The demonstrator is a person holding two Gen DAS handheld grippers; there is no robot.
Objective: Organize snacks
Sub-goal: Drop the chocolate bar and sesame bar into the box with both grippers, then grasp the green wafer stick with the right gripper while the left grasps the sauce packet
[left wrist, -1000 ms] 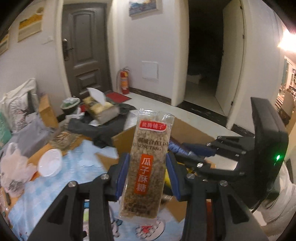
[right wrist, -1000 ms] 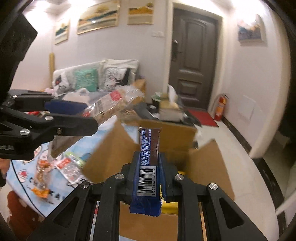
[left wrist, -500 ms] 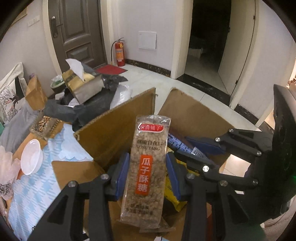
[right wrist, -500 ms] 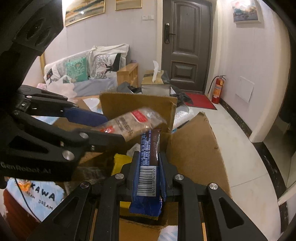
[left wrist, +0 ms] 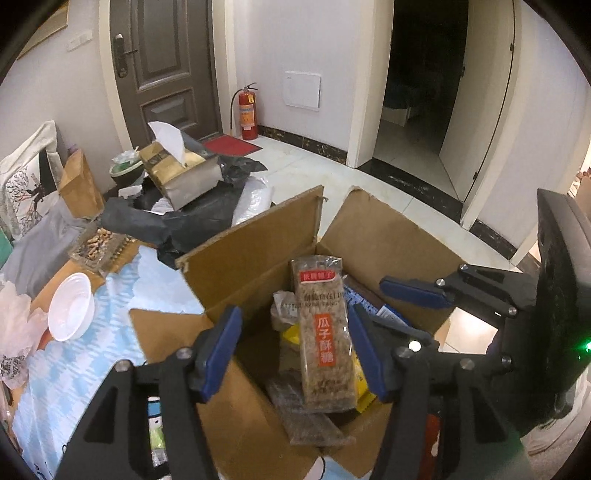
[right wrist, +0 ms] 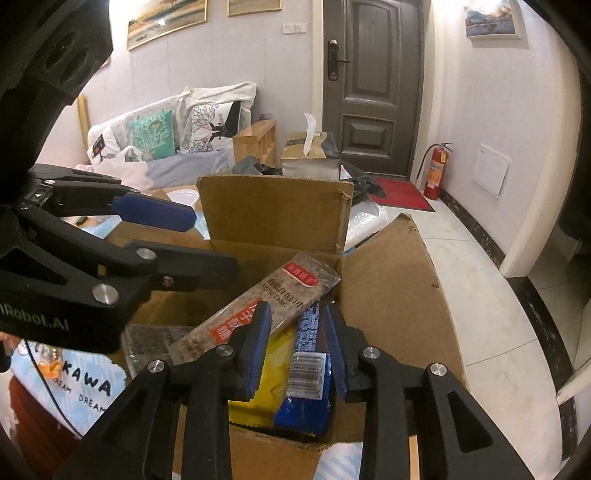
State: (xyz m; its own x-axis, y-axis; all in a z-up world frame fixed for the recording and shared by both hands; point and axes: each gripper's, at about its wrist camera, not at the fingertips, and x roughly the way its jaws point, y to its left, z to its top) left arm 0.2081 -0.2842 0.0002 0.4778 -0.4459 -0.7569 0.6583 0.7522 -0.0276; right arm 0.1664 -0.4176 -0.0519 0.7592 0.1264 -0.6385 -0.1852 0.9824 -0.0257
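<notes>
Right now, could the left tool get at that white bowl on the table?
Probably yes. The left tool is open and holds nothing, poised over the cardboard box. The white bowl sits off to its left on the blue checked cloth, upright, with nothing over it; only the box flap lies between.

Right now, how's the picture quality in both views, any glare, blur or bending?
Left wrist view: strong fisheye bending of the door frames, dark vignette corners, a green lamp flare at the right edge, and the seed candy bar is sharp. Right wrist view: ceiling light glares on the wall painting, and the cardboard box is sharp.
</notes>
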